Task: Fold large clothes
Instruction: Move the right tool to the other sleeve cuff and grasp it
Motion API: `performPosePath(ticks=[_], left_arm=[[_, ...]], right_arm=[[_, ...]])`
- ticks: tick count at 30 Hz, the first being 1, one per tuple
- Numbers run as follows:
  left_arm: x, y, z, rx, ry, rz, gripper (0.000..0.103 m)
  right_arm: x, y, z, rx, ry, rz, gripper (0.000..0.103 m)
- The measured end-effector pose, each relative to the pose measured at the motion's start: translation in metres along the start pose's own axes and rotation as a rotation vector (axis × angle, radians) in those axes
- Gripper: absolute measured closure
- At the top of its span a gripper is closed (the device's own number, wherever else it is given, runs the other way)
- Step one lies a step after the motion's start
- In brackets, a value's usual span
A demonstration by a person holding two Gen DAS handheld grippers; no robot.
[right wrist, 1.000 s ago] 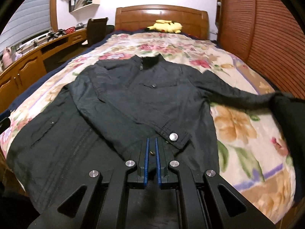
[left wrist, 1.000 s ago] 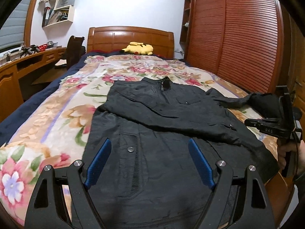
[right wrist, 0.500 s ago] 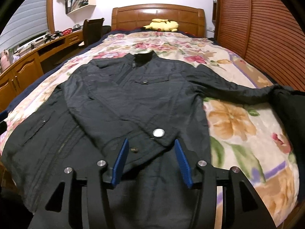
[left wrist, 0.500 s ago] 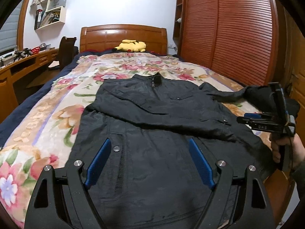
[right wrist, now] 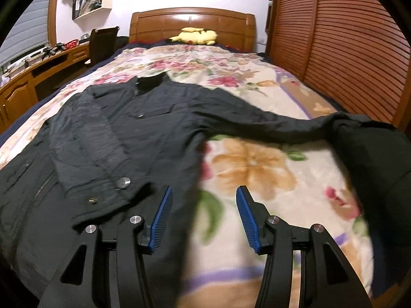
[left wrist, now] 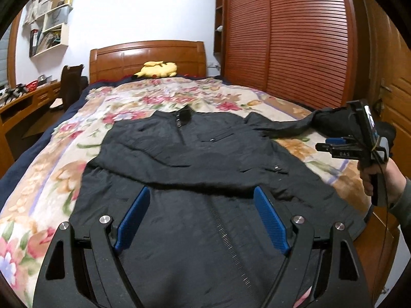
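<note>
A large black jacket (left wrist: 195, 154) lies flat on the floral bedspread (left wrist: 51, 169), collar toward the headboard. Its left sleeve is folded across the chest, with the cuff (right wrist: 102, 195) lying near the right gripper. The other sleeve (right wrist: 269, 125) stretches out to the right edge of the bed. My left gripper (left wrist: 201, 214) is open and empty above the jacket's lower front and zipper. My right gripper (right wrist: 203, 210) is open and empty over the jacket's right edge and the bedspread; it also shows in the left wrist view (left wrist: 331, 146), held in a hand.
A yellow plush toy (left wrist: 158, 68) lies by the wooden headboard (left wrist: 147, 56). A slatted wooden wardrobe (left wrist: 287, 41) runs along the right side. A desk (right wrist: 38, 71) and dark chair (right wrist: 102, 41) stand on the left. A dark bundle (right wrist: 372, 154) lies at the bed's right edge.
My right gripper opened, let go of the folded sleeve's cuff and shifted right over the bedspread. My left gripper stayed open and drifted right along the jacket's hem.
</note>
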State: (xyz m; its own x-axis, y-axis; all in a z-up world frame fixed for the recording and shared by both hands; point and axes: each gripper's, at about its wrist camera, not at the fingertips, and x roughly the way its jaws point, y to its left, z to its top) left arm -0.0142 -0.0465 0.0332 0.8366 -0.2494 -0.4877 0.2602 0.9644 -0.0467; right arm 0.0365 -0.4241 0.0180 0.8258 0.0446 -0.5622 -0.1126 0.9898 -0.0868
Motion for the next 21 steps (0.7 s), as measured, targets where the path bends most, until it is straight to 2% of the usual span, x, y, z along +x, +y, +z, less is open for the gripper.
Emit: performPosePath(ticks=[5,11,16,21], left_arm=[[0.02,-0.02,0.007,0.016,0.008,-0.042,0.019],[0.053,-0.04,0.007,0.039,0.041,-0.074,0.019],[0.068,-0.054,0.007,0.053,0.054,-0.096,0.019],[0.074,-0.061,0.007,0.06,0.056,-0.116,0.019]], right_arm=[[-0.002,-0.029,0.011,0.017,-0.017,-0.05,0.046],[-0.003,-0.065,0.026,0.059,-0.041,-0.093,0.028],[0.004,-0.096,0.042,0.106,-0.042,-0.165,0.028],[0.016,-0.131,0.064,0.208,-0.033,-0.224,0.028]])
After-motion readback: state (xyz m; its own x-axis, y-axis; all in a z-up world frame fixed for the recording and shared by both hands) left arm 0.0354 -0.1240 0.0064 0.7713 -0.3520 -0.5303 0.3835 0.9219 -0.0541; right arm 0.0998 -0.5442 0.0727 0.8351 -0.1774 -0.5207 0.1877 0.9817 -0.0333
